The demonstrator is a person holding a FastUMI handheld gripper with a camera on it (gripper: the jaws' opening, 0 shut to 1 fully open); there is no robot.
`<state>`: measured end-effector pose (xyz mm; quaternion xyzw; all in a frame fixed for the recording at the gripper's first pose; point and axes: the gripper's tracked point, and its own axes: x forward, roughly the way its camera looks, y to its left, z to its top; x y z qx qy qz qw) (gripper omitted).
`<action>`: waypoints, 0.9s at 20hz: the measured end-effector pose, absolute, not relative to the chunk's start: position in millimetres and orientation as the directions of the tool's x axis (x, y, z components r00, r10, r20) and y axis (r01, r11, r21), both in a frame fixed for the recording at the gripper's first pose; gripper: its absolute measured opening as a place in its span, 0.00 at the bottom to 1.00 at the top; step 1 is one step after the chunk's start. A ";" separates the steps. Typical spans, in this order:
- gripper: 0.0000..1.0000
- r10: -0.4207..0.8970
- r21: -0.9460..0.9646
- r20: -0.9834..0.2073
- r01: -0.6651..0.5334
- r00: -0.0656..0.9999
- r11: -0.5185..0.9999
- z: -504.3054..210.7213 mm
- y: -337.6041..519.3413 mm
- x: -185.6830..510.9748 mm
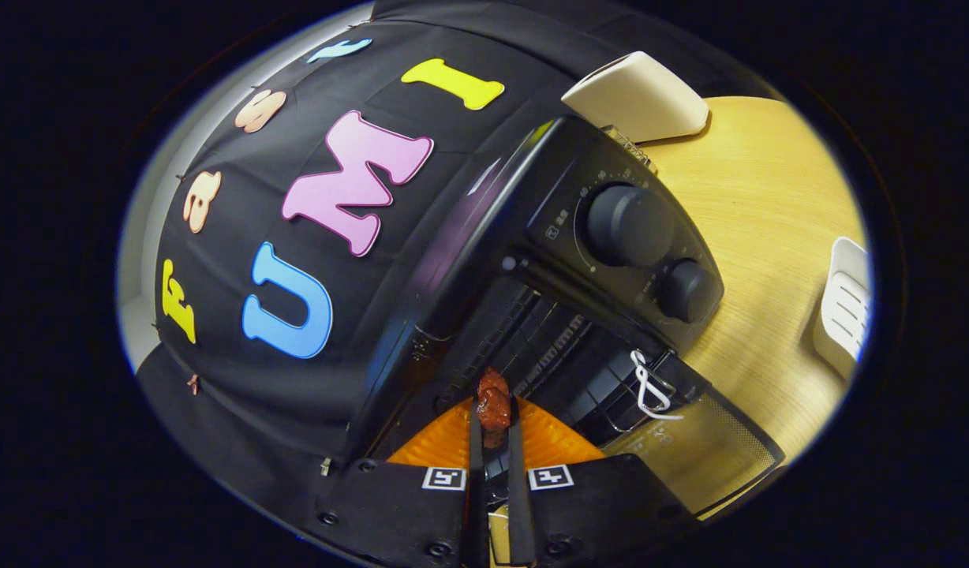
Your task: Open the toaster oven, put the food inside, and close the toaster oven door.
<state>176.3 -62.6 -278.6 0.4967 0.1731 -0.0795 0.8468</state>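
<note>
My gripper (493, 416) is shut on a small reddish-brown piece of food (492, 405), pinched between both fingertips. The view is rolled, so the black toaster oven (611, 229) stands tilted just ahead of the fingers. Its door (705, 450) hangs open, a glass pane with a dotted edge, lying down toward the wooden table. The food sits at the mouth of the dark oven cavity (555, 347), where wire rack bars show. Two round knobs (628, 223) sit on the oven's control panel. A white cord loop (649, 386) hangs at the door's hinge end.
The oven stands on a light wooden table (761, 205). A cream box-shaped object (638, 95) lies beyond the oven. A white slotted object (843, 304) rests at the table's far side. Black cloth walls close in beside the oven.
</note>
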 end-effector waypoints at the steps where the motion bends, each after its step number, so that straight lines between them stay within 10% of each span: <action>1: 0.14 0.027 0.801 -0.372 0.305 0.928 0.516 -281.4 -61.8 178.6; 7: 0.20 -0.013 0.676 -0.400 0.305 0.916 0.670 -285.4 -69.6 171.0; 13: 0.70 -0.031 0.547 -0.439 0.295 0.898 0.783 -291.5 -78.2 153.8; 14: 0.92 -0.023 0.530 -0.445 0.284 0.895 0.799 -289.8 -75.1 150.9; 18: 0.98 -0.002 0.434 -0.469 0.233 0.883 0.870 -286.0 -69.2 135.4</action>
